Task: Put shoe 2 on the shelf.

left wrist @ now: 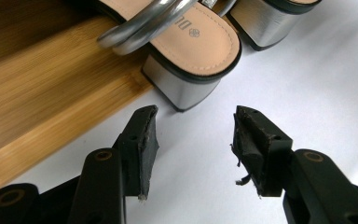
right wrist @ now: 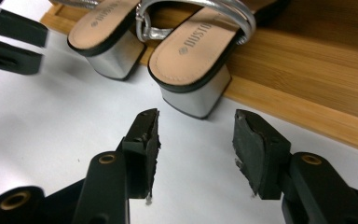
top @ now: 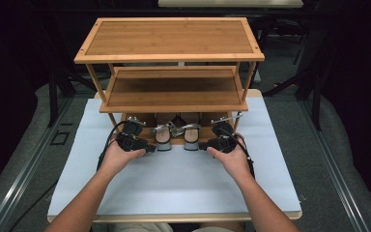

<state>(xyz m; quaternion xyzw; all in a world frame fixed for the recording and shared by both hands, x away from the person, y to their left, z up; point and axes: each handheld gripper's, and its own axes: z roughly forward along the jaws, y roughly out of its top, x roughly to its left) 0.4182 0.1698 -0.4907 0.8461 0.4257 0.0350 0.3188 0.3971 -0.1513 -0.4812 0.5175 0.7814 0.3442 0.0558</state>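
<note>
Left gripper and right gripper just before sandals on rack's bottom shelf; fingers wide, empty.

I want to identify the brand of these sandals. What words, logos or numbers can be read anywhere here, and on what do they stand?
"DUSTO", cut off by the silver strap: printed on the insole of the nearer sandal in the right gripper view.
"DUSTO", blurred and only just legible: on the insole of the farther sandal in that view.
"DU" beside a small round emblem, the rest hidden under the straps: on the sandal insole in the left gripper view.
No numbers or other signs are readable.
</note>
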